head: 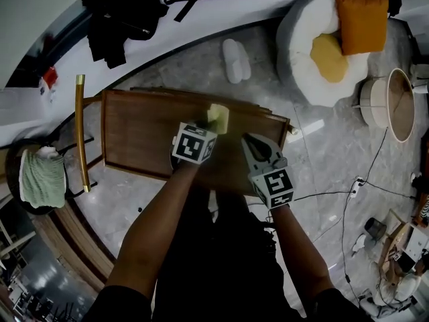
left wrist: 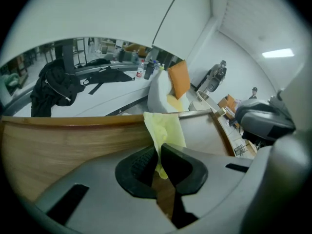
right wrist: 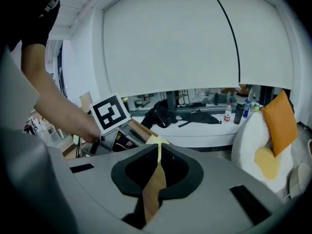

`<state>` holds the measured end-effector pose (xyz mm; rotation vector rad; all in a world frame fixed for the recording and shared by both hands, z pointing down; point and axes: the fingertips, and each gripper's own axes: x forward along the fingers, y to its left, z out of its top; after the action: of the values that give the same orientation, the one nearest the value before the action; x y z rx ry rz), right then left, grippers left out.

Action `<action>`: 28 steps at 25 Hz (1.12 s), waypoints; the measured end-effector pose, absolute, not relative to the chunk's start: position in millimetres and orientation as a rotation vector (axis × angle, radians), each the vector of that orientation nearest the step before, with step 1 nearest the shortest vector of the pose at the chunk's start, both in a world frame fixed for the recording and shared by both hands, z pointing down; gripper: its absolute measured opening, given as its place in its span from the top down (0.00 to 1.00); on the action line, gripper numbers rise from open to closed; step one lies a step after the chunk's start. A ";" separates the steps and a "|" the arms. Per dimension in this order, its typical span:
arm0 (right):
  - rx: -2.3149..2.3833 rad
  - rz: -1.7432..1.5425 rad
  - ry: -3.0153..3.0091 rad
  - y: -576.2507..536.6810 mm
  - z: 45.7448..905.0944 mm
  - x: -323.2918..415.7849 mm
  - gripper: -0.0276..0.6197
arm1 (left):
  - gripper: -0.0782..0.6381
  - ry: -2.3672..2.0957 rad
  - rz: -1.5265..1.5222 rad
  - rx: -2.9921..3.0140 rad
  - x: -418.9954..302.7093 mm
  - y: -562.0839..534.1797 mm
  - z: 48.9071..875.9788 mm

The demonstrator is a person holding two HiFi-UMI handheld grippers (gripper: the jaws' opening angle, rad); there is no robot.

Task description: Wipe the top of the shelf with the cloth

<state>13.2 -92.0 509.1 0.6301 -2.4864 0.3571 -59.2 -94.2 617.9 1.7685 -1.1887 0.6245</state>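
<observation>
The brown wooden shelf top (head: pixel 144 129) lies below me in the head view. A pale yellow cloth (head: pixel 218 117) rests on its far part, and my left gripper (head: pixel 210 129) is shut on it. In the left gripper view the cloth (left wrist: pixel 165 129) sticks up from between the pinched jaws of the left gripper (left wrist: pixel 158 161), with the wood (left wrist: pixel 58 150) spreading to the left. My right gripper (head: pixel 247 139) hovers over the shelf's right part, just right of the cloth, shut with nothing in it. In the right gripper view the right gripper (right wrist: pixel 158 152) points toward the left gripper (right wrist: pixel 112 113) and the cloth's edge (right wrist: pixel 155 140).
A white beanbag with orange cushions (head: pixel 322 45) and white slippers (head: pixel 236 60) lie beyond the shelf. A round side table (head: pixel 395 102) stands at the right, with cables (head: pixel 348 200) on the floor. At the left are a gold pole (head: pixel 80 133), a green towel (head: pixel 41 178) and black clothes (head: pixel 127 12).
</observation>
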 end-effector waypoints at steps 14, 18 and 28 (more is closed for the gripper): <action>0.553 0.320 -2.487 -82.3 509.6 -74.5 0.91 | 0.85 -1.280 0.606 1.670 -188.0 -67.5 628.9; 0.532 0.297 -2.481 -84.1 507.7 -89.1 0.91 | 0.85 -1.321 0.599 1.631 -228.8 -59.1 632.3; 0.501 0.242 -2.459 -86.5 499.4 -100.2 0.91 | 0.85 -1.437 0.566 1.532 -308.7 -39.1 638.4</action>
<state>-100.2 -86.5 499.4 0.5013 -2.4593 0.2424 -308.7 -39.1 638.4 1.5323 -1.4369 0.5661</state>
